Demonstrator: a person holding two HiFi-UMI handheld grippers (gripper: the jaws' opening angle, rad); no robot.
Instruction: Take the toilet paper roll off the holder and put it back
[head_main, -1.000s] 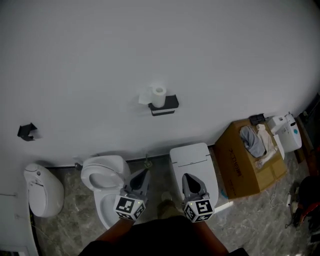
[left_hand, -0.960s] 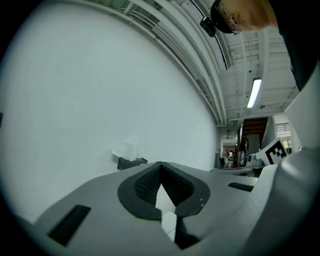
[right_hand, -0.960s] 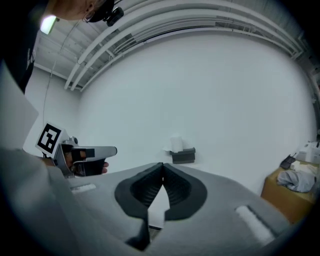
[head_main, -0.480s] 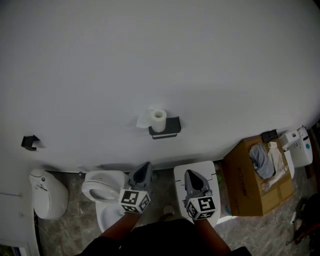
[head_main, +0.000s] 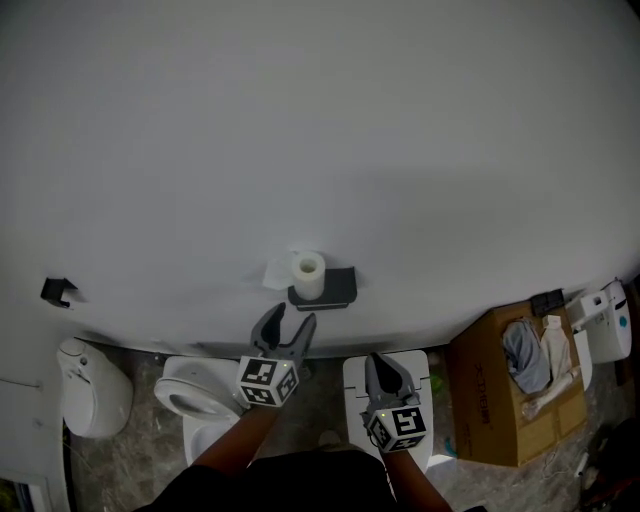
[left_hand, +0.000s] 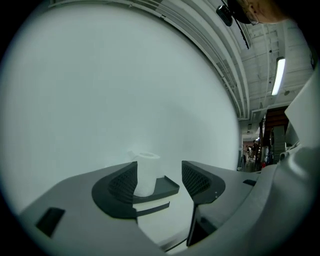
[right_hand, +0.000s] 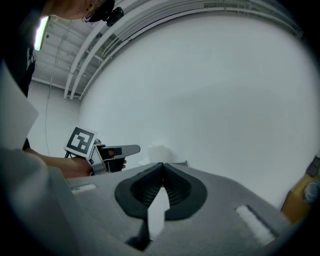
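Observation:
A white toilet paper roll (head_main: 307, 274) stands upright on a dark wall holder (head_main: 328, 291), with a loose sheet hanging off its left side. My left gripper (head_main: 290, 325) is raised toward it, just below and short of the holder; its jaws are opening and nothing is between them. In the left gripper view the roll (left_hand: 146, 172) and the holder (left_hand: 162, 186) show ahead through the gap. My right gripper (head_main: 380, 367) stays lower, shut and empty, and its view shows the roll (right_hand: 156, 151) far ahead and the left gripper (right_hand: 131, 149).
A toilet with a raised seat (head_main: 185, 398) and a second toilet with a closed lid (head_main: 415, 375) stand below the holder. A cardboard box (head_main: 500, 395) of rags stands at the right, a small white appliance (head_main: 95, 388) at the left, and a dark wall bracket (head_main: 55, 291).
My left gripper has risen toward the holder and its jaws have opened. The head view has tilted up, so the toilets and box sit lower in frame.

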